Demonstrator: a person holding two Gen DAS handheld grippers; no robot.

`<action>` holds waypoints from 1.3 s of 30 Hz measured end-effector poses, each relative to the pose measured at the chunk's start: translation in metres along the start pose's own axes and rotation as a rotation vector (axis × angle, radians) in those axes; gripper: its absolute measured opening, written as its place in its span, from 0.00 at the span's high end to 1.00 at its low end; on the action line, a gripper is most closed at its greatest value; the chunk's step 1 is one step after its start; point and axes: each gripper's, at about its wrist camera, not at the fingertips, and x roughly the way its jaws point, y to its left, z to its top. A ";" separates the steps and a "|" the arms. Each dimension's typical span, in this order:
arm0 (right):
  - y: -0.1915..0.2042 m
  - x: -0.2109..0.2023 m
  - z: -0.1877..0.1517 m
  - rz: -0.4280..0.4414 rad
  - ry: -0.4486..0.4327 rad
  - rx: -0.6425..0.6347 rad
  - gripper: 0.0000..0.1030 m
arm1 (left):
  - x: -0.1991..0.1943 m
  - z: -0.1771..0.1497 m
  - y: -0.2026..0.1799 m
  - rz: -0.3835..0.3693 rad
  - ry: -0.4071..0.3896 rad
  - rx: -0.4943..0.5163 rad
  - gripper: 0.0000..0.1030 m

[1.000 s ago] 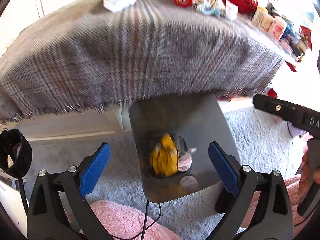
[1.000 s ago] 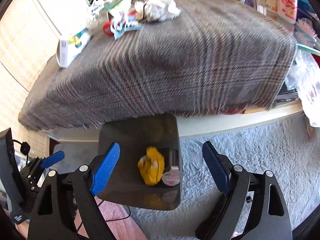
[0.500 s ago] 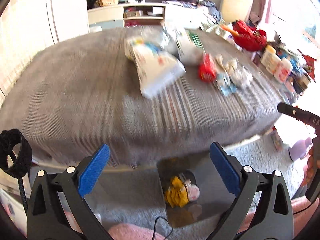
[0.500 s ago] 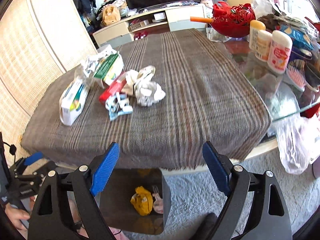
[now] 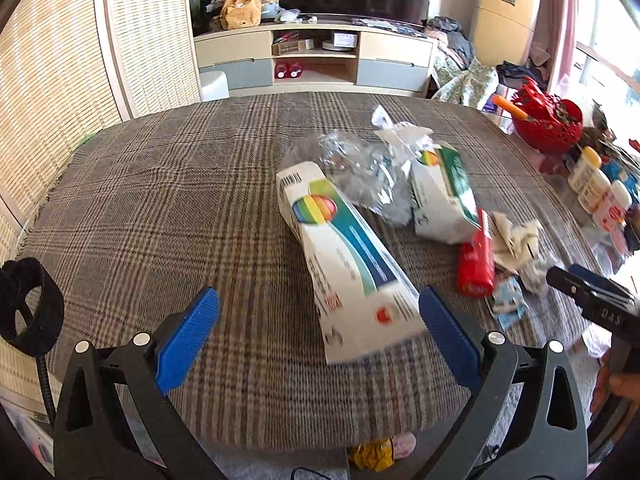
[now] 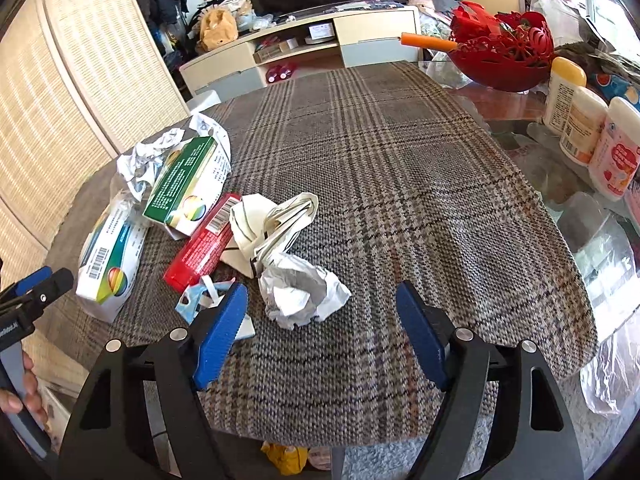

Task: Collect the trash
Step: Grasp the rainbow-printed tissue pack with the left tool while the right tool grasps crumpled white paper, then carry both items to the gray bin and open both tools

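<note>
Both your grippers have come up from the bin (image 6: 294, 458) below the table edge to the plaid cloth (image 6: 400, 184). Your left gripper (image 5: 318, 332) stands wide apart and empty, the long white box (image 5: 348, 264) just ahead. Your right gripper (image 6: 320, 330) has just been narrowing, nothing between its jaws; the crumpled paper (image 6: 302, 294) lies just beyond. Next pickup, likely.

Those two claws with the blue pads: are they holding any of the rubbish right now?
No. The left claw and right claw are both open and empty above the table; the right one's jaws have just been closing a little on nothing.
</note>
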 end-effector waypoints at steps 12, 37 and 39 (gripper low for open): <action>0.001 0.021 0.000 -0.001 0.007 -0.047 0.32 | 0.059 0.004 -0.007 -0.058 0.098 -0.034 0.07; 0.023 -0.038 -0.038 0.019 0.003 -0.068 0.78 | -0.004 -0.060 0.008 -0.078 0.097 0.017 0.41; 0.023 -0.043 -0.047 0.027 0.006 -0.063 0.78 | -0.015 -0.069 0.009 -0.081 0.090 0.021 0.41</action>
